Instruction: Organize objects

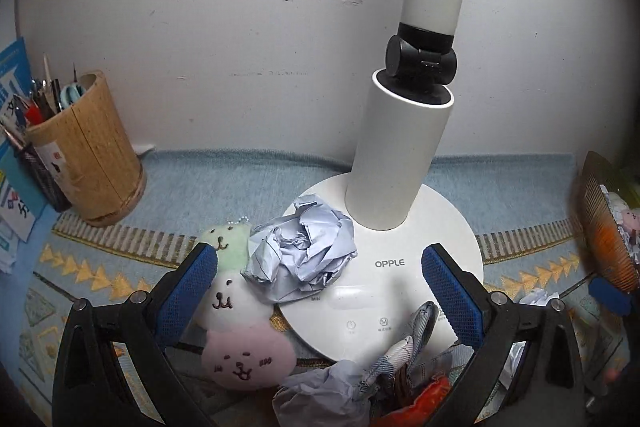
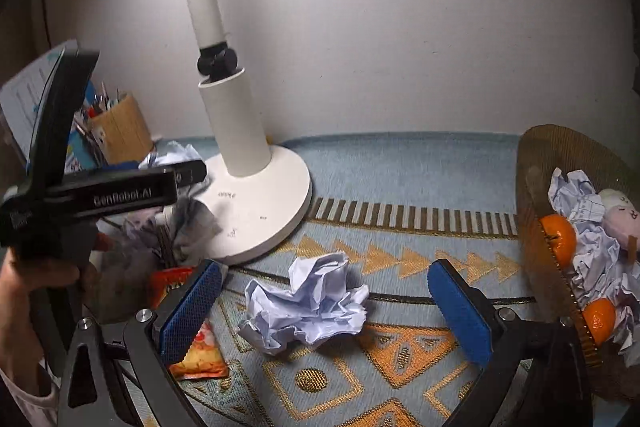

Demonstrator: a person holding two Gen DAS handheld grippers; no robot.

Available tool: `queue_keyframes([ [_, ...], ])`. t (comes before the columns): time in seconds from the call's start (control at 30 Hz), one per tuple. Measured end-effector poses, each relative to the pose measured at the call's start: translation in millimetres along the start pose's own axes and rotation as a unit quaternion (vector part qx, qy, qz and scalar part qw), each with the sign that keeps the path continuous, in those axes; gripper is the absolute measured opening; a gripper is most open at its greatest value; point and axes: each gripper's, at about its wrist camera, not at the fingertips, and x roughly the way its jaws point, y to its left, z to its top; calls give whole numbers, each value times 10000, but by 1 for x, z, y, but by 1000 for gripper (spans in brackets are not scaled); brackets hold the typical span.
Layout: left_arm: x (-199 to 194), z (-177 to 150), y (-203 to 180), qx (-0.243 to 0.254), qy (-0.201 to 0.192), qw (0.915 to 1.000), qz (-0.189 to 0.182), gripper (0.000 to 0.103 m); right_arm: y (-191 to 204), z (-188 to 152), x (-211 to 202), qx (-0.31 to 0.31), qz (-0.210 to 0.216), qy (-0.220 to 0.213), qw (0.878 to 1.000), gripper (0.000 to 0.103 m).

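Note:
In the left wrist view my left gripper (image 1: 320, 291) is open above the white lamp base (image 1: 400, 307). A crumpled paper ball (image 1: 304, 255) rests on the base's left rim, between the fingers. A plush toy of three stacked faces (image 1: 232, 327) lies by the left finger. More crumpled paper (image 1: 320, 395), a checked cloth piece (image 1: 404, 347) and a red packet (image 1: 424, 403) lie near the lens. In the right wrist view my right gripper (image 2: 324, 307) is open around another crumpled paper ball (image 2: 308, 307) on the patterned mat. The left gripper's body (image 2: 100, 195) shows at far left, held by a hand (image 2: 24, 291).
A woven basket (image 2: 536, 211) at the right holds oranges (image 2: 558, 239), crumpled paper and a plush. A wooden pen holder (image 1: 92, 155) and a mesh pen cup (image 1: 40, 171) stand at the left by booklets. An orange snack packet (image 2: 196, 351) lies under the right gripper's left finger. The lamp post (image 1: 400, 163) rises ahead.

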Motion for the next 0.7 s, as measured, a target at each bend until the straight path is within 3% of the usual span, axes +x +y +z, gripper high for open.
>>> queue_keyframes([
  [0.13,14,-5,6,-60,20,9999,96,102,-1,-11,19,-15,20,323,9995,103],
  [0.23,21,-8,12,-184,-9,9998,-57,102,-7,-13,26,104,15,531,9985,103],
  [0.4,28,-11,10,-35,-15,10000,-22,102,-8,-13,42,92,-64,892,9959,103],
  [0.7,37,-20,3,-207,-43,9998,-53,102,-4,-16,47,-119,-320,1012,9943,103],
])
